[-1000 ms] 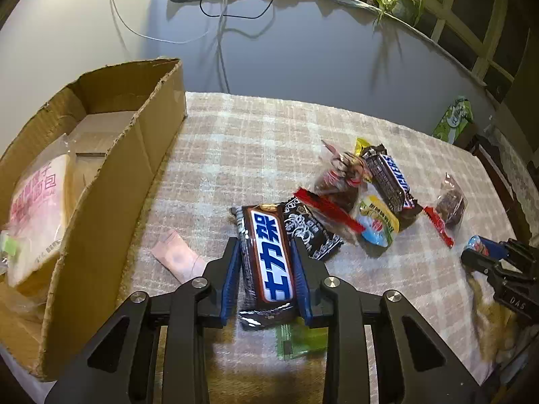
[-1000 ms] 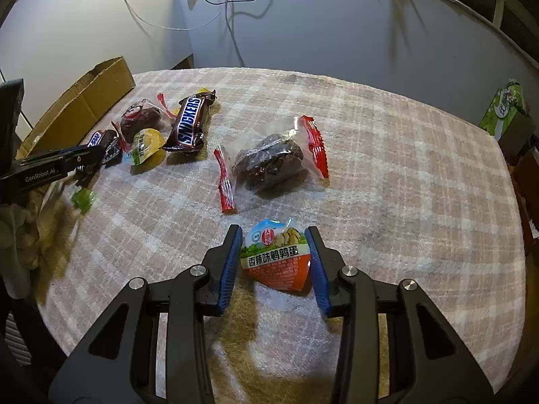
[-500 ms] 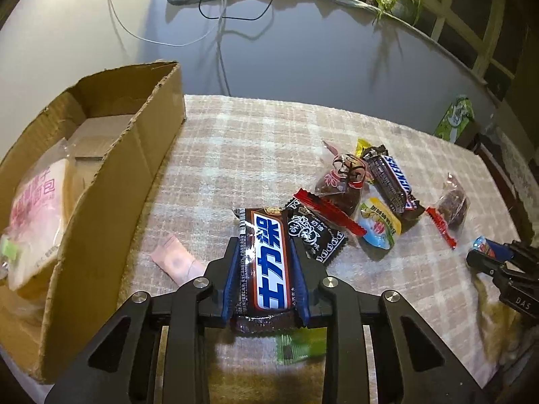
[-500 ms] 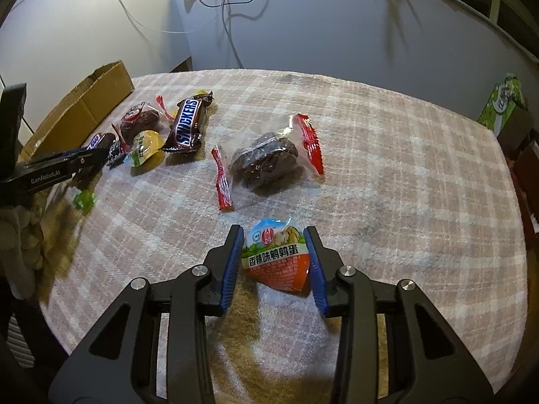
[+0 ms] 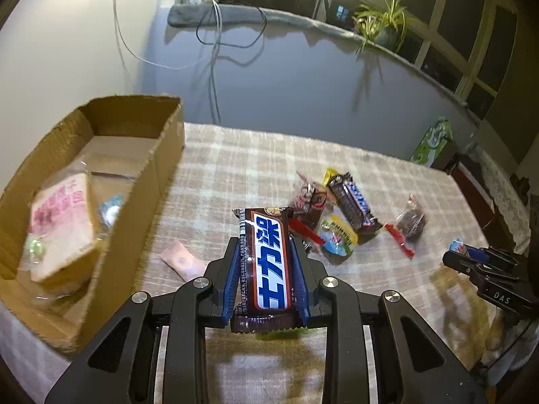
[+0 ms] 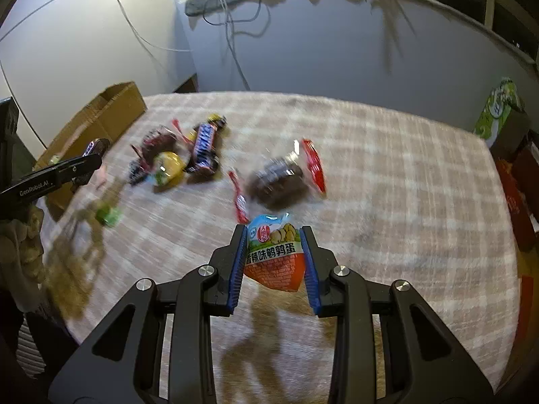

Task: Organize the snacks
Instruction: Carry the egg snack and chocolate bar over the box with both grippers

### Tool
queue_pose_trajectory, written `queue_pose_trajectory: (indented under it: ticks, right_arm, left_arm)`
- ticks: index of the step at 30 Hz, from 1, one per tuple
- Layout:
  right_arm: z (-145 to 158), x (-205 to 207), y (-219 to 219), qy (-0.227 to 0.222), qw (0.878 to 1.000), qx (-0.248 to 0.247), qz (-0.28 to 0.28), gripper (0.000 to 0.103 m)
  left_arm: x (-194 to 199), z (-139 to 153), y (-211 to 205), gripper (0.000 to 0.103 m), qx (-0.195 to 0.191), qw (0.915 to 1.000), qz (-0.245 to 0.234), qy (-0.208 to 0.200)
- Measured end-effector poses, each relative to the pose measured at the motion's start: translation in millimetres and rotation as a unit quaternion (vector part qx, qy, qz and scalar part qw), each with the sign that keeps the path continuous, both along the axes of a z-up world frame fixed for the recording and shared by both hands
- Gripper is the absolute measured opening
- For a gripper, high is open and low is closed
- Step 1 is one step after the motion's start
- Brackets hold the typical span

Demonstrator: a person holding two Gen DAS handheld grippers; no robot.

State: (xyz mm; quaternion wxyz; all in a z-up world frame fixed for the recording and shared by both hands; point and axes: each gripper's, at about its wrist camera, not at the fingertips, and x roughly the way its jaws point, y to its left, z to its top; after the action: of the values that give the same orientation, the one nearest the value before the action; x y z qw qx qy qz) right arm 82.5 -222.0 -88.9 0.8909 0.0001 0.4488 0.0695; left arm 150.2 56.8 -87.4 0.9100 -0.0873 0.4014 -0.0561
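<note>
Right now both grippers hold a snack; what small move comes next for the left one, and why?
Probably swing the left gripper leftward over the cardboard box: it is shut on the chocolate bar, lifted off the table, and the box beside it already holds bread.

The left gripper (image 5: 266, 252) clamps a chocolate bar (image 5: 267, 262) — lifted beside the cardboard box (image 5: 134, 181).

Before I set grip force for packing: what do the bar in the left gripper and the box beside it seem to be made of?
Snickers bar: looks like glossy plastic film, given the light glare and crimped, serrated end seals. Cardboard box: matte brown corrugated cardboard, judging by the rough, torn edges; probably soft at the walls.
</note>
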Motion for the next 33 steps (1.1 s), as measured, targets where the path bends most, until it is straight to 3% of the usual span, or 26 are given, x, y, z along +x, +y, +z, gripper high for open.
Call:
queue_pose_trajectory:
  ticks: [17, 33]
  right_arm:
    - [46, 35, 93, -0.043, 0.996, 0.010, 0.082, 0.032]
    - [56, 93, 220, -0.044, 0.983, 0.025, 0.178, 0.032]
  left_arm:
    - [-32, 33, 67, 0.027, -0.011, 0.9976, 0.053, -0.043]
    - [-50, 26, 145, 0.027, -0.011, 0.9922, 0.116, -0.044]
